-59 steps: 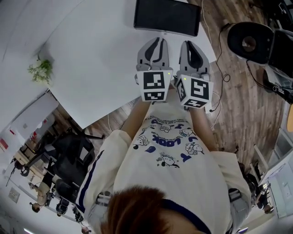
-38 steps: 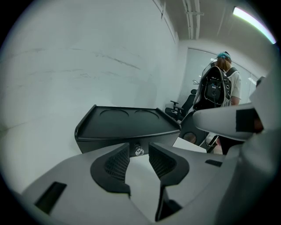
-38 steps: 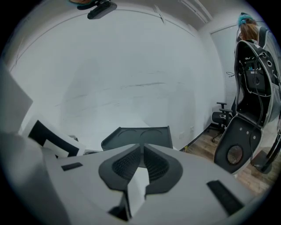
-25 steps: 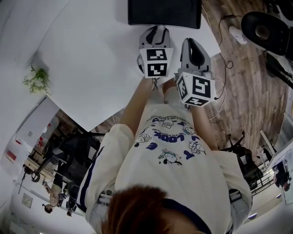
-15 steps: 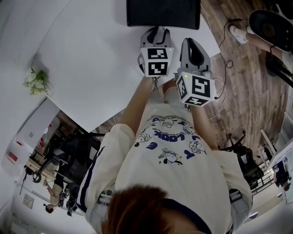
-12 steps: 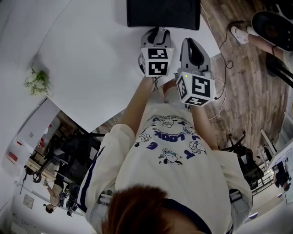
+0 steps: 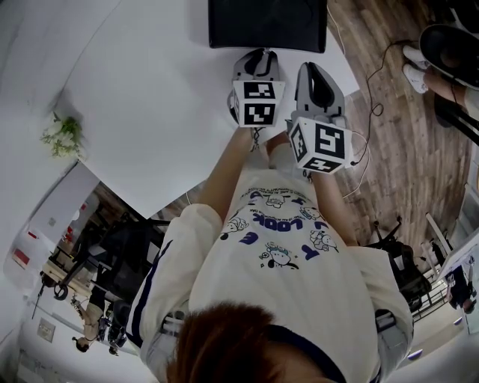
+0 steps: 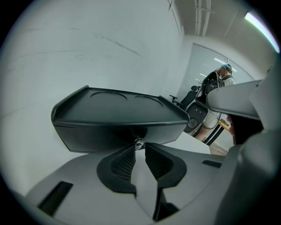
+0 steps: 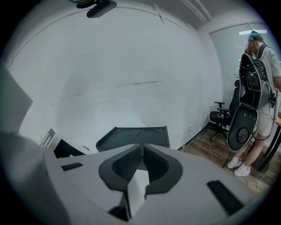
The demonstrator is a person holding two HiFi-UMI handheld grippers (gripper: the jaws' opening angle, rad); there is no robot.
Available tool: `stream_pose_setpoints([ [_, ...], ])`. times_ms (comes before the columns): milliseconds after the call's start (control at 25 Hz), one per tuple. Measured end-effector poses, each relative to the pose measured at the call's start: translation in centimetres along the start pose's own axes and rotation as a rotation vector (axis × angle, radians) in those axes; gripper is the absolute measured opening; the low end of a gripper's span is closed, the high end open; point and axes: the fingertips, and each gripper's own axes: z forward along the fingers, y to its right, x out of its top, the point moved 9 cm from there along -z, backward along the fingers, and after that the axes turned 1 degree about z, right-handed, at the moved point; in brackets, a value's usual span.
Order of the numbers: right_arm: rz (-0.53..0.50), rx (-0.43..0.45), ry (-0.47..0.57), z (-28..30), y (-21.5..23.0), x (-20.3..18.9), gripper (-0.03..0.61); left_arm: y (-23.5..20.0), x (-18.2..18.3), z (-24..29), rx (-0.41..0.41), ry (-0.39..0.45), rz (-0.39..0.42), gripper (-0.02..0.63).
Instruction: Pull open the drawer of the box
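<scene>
1. Since no gap is shown at the front of the black box, its drawer is judged not yet pulled out
2. The box is seen standing on the white worktop, with bare surface spread in front of it
3. The left gripper is held right against the box front, and its fingers are drawn almost together on the small metal knob at the middle of the drawer, so the knob is taken as gripped
4. The right gripper is held short of the box, nearer its right side, with its fingers closed on nothing
5. The approach and the grasp are judged done, and the straight draw away from the box is left
6. The box is not braced by anything, so it may be dragged along with the drawer
</scene>
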Motion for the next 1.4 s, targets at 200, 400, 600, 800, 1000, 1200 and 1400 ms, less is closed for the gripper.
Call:
stream_pose_setpoints([
  [200, 0.004, 0.005, -0.003, -0.1, -0.1, -0.2, 0.043, 0.0, -0.2, -0.1, 0.001, 0.007, -0.005, 0.075],
  [400, -0.001, 0.013, -0.004, 0.0, -0.3, -0.2, 0.043, -0.2, -0.3, 0.0, 0.002, 0.005, -0.005, 0.074],
  [600, -0.001, 0.014, -0.005, -0.2, -0.3, -0.4, 0.043, -0.2, -0.5, -0.1, 0.002, 0.003, -0.002, 0.075],
  [800, -0.001, 0.015, -0.005, -0.4, -0.2, -0.4, 0.043, 0.0, -0.7, -0.4, 0.003, 0.008, -0.002, 0.074],
  [1000, -0.001, 0.018, -0.004, -0.5, -0.3, -0.5, 0.043, 0.1, -1.1, -0.8, 0.005, 0.009, -0.006, 0.074],
  [1200, 0.000, 0.020, -0.005, -0.9, -0.2, -0.7, 0.043, 0.5, -1.5, -1.3, 0.007, 0.004, -0.007, 0.074],
  [1400, -0.002, 0.025, -0.005, -1.3, -0.7, -1.0, 0.043, 0.6, -2.2, -2.0, 0.008, 0.004, -0.011, 0.074],
])
